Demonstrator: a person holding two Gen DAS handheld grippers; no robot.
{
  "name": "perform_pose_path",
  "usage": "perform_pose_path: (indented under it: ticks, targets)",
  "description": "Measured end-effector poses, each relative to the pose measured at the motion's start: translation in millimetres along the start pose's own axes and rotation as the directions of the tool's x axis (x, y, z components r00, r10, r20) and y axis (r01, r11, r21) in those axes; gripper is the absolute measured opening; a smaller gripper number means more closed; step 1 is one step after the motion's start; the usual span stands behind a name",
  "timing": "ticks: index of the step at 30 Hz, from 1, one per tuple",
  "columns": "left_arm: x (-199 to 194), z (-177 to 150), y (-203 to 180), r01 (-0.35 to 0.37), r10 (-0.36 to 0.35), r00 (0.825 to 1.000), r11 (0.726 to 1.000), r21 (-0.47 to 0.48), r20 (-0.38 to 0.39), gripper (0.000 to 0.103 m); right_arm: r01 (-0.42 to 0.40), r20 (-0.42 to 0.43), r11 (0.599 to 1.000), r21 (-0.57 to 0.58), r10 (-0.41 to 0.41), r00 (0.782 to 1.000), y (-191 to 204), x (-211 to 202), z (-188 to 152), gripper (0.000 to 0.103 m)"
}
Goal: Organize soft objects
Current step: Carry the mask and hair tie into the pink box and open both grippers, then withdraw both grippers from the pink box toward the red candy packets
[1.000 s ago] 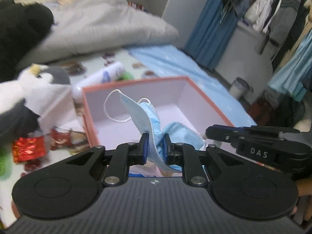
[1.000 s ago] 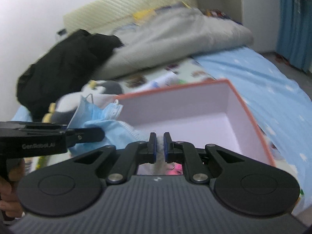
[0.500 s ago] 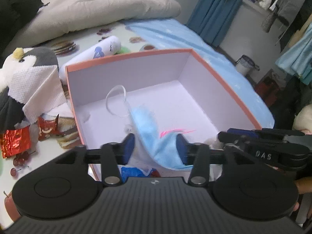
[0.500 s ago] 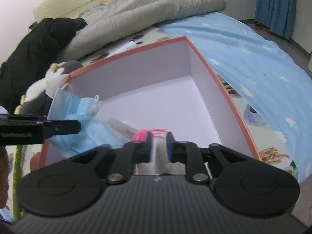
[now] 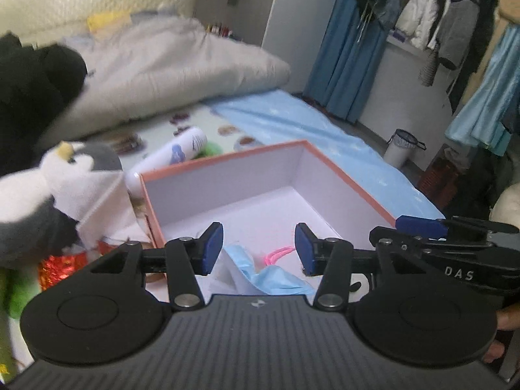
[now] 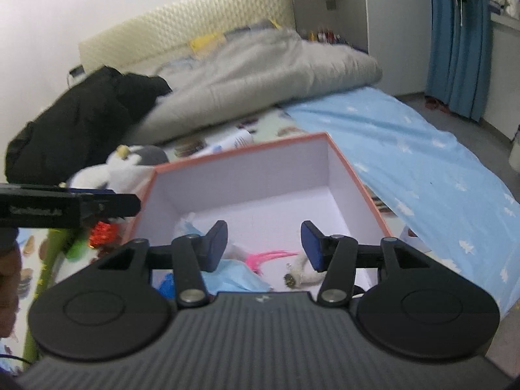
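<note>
At the near end of the box (image 5: 227, 175), on its white floor, lies a crumpled blue mask (image 5: 276, 278), with a pink strand (image 5: 279, 253) just beyond it. From the right wrist view the same mask (image 6: 234, 274) lies beside pink feathery strands (image 6: 266, 256) and a small whitish item with a metal end (image 6: 299, 274), too blurred to identify with confidence. The box is open-topped, with an orange rim and white inner walls, and rests on a bed.

Left gripper (image 5: 258, 248): jaws stand about half apart and free of the mask, which lies below and between the blue pads (image 5: 211, 247); nothing is held. Right gripper (image 6: 263, 245): jaws are opening, likewise empty, with the pink strands and whitish item on the box floor under the gap. Each gripper shows at the edge of the other's view, beside the box.

Left of the box sits a plush penguin (image 5: 78, 175), grey and white, with a white tissue (image 5: 107, 211) against it and red foil wrappers (image 5: 61, 263) below. Behind the box lies a white bottle (image 5: 169, 159) on its side. Farther back: a grey duvet (image 5: 169, 65), black clothing (image 5: 29, 97) and a cream headboard (image 6: 182, 29). A blue sheet (image 6: 422, 169) covers the bed on the right; blue curtains (image 5: 351, 48) and hanging clothes (image 5: 438, 16) stand beyond.
</note>
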State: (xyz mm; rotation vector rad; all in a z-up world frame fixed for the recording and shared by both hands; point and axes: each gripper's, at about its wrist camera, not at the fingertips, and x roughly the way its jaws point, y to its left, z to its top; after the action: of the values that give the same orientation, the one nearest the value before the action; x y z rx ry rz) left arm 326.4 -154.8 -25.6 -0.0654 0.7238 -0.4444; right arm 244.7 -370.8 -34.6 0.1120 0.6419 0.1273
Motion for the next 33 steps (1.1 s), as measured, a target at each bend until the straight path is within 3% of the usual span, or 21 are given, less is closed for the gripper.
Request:
perform_pose_path:
  ticks: [10,17,27,33]
  targets:
    - [-70,-34,-1,-0.021,0.02,0.994,1.0,0.012,0.107,0.055,-0.043,0.097,0.998,-0.034,0.046,0.994,39,-43,-19,0.053]
    - [-114,-64,10,-0.078,0.083,0.982,0.996,-0.039,0.17,0.055,-0.075,0.133,0.997,-0.02,0.077,0.988,61,-61,-37,0.053]
    - [-143,-106,41,-0.109,0.127,0.98,0.987,-0.121,0.15,0.055,-0.119,0.111,0.992,-0.045,0.124,0.986,84,-70,-66,0.053]
    - [-154,-130,53,-0.129,0.147,0.979,0.983,-0.133,0.139,0.065,-0.128,0.077,0.989,-0.077,0.133,0.988,104,-69,-85,0.053]
